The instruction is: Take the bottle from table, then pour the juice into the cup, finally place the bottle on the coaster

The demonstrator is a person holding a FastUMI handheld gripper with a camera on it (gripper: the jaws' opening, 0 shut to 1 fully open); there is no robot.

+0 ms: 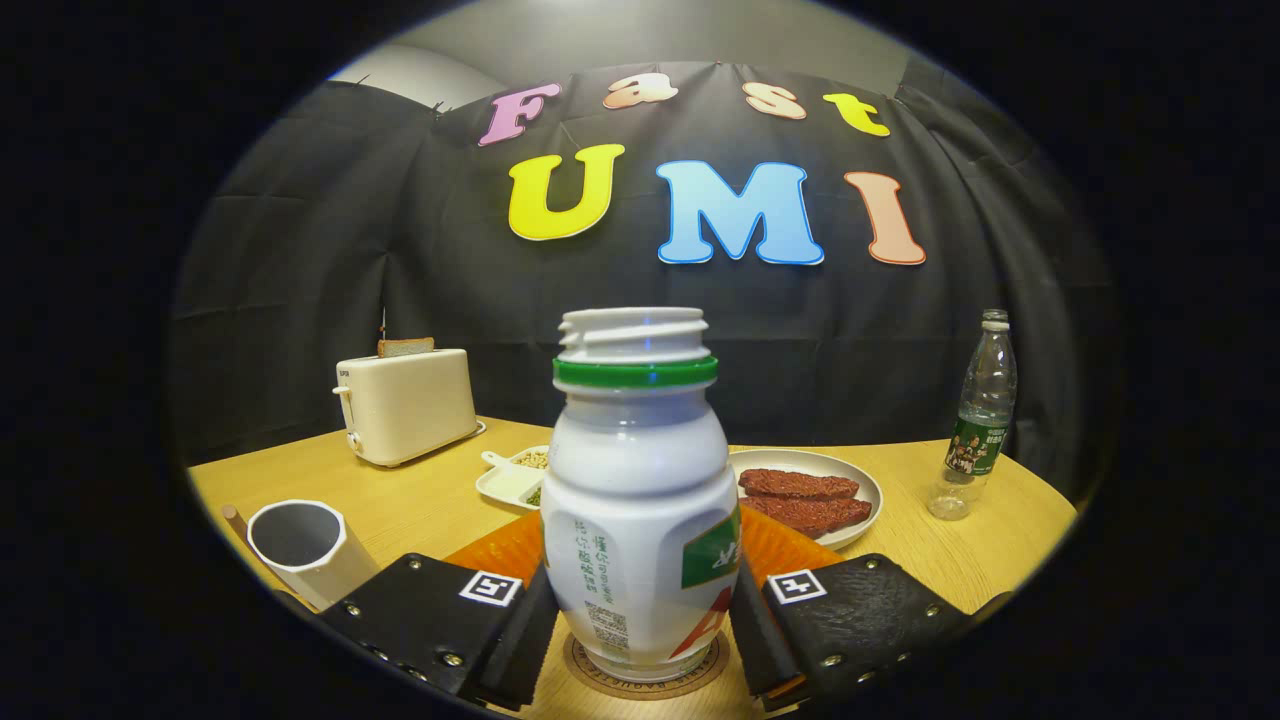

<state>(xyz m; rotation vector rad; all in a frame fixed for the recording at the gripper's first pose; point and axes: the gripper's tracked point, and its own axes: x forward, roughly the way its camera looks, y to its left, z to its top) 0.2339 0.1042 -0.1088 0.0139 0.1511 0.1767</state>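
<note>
The white juice bottle (pixel 638 500), uncapped with a green ring under its threaded neck, stands upright on a round cork coaster (pixel 645 678). My gripper (pixel 640 625) has one finger on each side of the bottle's lower body, and both pads touch it. A white cup (pixel 300 545) stands to the left, just beyond the left finger, its open mouth tilted toward me. I cannot see any liquid inside the cup or the bottle.
An orange mat (pixel 500 550) lies behind the coaster. Farther back are a white plate (pixel 850 475) with reddish meat strips, a small white dish (pixel 510 480), a cream toaster (pixel 405 405) with bread in it, and a clear water bottle (pixel 980 420) at the right.
</note>
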